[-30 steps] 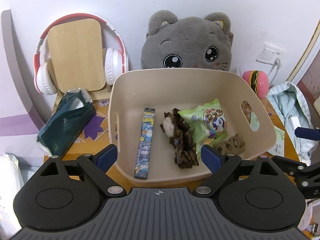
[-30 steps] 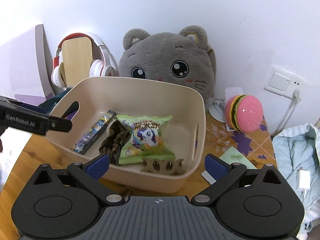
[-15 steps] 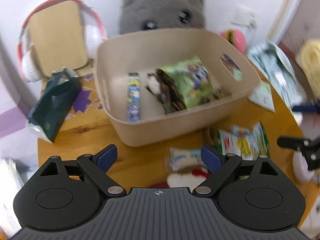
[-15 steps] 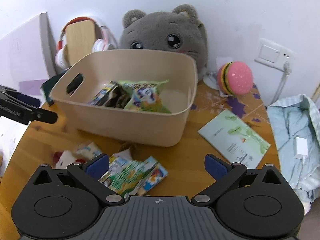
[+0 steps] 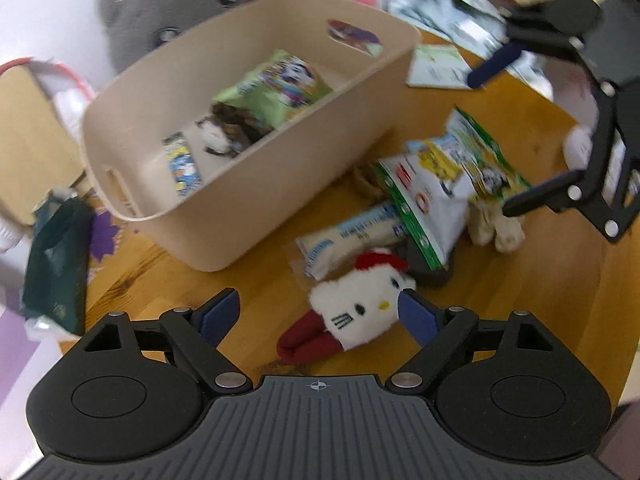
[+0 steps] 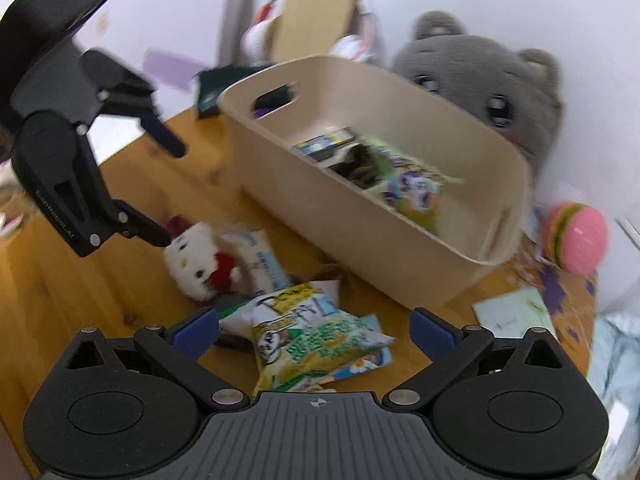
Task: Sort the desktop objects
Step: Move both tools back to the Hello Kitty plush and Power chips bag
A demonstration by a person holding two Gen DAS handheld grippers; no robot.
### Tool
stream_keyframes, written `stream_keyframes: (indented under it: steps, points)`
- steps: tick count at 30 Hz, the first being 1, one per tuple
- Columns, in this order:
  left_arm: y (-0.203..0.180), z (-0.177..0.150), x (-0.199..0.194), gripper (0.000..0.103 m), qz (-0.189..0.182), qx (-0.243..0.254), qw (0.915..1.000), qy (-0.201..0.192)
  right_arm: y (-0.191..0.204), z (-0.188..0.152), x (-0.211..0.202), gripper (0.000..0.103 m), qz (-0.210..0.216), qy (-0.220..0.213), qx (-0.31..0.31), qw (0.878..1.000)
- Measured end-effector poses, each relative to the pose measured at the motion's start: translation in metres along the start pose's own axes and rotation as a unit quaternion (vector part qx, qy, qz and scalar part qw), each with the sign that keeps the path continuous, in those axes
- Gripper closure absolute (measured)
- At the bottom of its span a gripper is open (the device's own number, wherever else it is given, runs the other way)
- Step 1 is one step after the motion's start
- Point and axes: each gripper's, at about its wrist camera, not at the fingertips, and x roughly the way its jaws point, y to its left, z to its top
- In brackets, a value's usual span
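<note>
Both tools are gaping wide, the left tool straddling the Hello Kitty plush, needing closure next.

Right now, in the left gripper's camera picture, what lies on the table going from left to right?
Dark green pouch → beige bin → white cat plush with the red bow → green and white snack bags → the right gripper, open, at the far right edge.

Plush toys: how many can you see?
2. A small white kitty lies on the table near the left gripper. A big grey cat sits behind the bin. Snack bags may hide more.
</note>
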Motion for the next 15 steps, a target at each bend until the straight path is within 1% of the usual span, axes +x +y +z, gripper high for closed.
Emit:
stream_keyframes:
  steps: [4,7,11,15]
  points:
    - [-0.007,-0.002,0.009,0.015,-0.013,0.049,0.9987,0.006,0.009,0.005,0.015,0.000,0.012,0.020,-0.058,0.998]
    - [-0.011,-0.003,0.017,0.015,-0.025,0.074,0.9969,0.010,0.013,0.005,0.024,0.000,0.015,0.032,-0.082,0.996]
    - [-0.012,-0.002,0.029,0.015,-0.036,0.084,0.9956,0.018,0.011,0.005,0.035,0.000,0.029,0.046,-0.087,0.995]
    - [-0.010,-0.001,0.041,0.015,-0.052,0.082,0.9950,0.026,0.007,0.004,0.046,0.006,0.042,0.062,-0.083,0.994]
